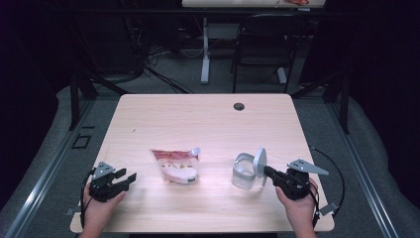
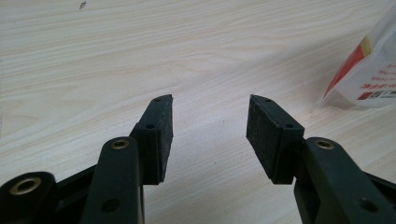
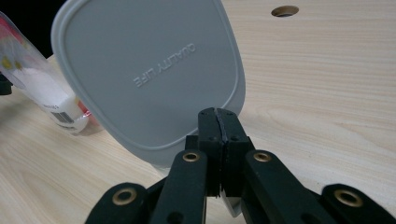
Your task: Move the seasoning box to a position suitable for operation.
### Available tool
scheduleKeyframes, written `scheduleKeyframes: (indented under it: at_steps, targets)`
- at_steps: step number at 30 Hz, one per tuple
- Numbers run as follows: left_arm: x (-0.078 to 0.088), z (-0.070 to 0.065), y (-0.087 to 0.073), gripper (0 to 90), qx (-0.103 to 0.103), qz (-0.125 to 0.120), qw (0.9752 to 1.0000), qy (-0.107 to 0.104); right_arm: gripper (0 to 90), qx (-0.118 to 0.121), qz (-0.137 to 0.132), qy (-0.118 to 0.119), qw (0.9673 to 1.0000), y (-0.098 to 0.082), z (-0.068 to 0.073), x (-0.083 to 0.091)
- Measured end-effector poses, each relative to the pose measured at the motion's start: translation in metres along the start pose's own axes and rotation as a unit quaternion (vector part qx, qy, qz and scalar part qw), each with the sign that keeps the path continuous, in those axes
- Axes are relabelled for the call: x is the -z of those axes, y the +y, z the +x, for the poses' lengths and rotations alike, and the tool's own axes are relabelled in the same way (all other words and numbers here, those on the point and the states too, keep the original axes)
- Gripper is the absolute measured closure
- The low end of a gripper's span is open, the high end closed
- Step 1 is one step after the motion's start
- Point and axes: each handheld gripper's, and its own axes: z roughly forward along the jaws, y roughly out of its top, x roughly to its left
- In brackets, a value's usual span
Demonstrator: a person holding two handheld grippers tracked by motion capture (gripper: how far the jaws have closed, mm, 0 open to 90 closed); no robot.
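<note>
A grey lid (image 1: 259, 162) with rounded corners stands on edge, and my right gripper (image 1: 268, 171) is shut on its rim. In the right gripper view the lid (image 3: 149, 70) shows raised lettering, with the jaws of the right gripper (image 3: 218, 114) pressed together on its lower edge. Just left of the lid a clear container (image 1: 242, 172) sits open on the table. A red and white snack bag (image 1: 176, 166) lies at the middle. At the front left, my left gripper (image 1: 126, 177) rests open and holds nothing; its jaws (image 2: 210, 121) stand apart over bare wood, the bag (image 2: 369, 70) off to their right.
The light wooden table (image 1: 198, 119) has a round cable hole (image 1: 239, 106) near its far edge. A dark chair (image 1: 262, 44) and a desk leg (image 1: 205, 49) stand beyond the table. The snack bag (image 3: 32, 84) lies behind the lid in the right gripper view.
</note>
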Motion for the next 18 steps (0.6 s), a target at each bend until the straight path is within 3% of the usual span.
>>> scheduleKeyframes:
  at_steps: [18]
  targets:
    - [0.0,0.0,0.0,51.3,0.002,-0.008,1.0,0.002,86.9,-0.064,-0.01,0.032,0.9974,-0.011,-0.014,-0.005]
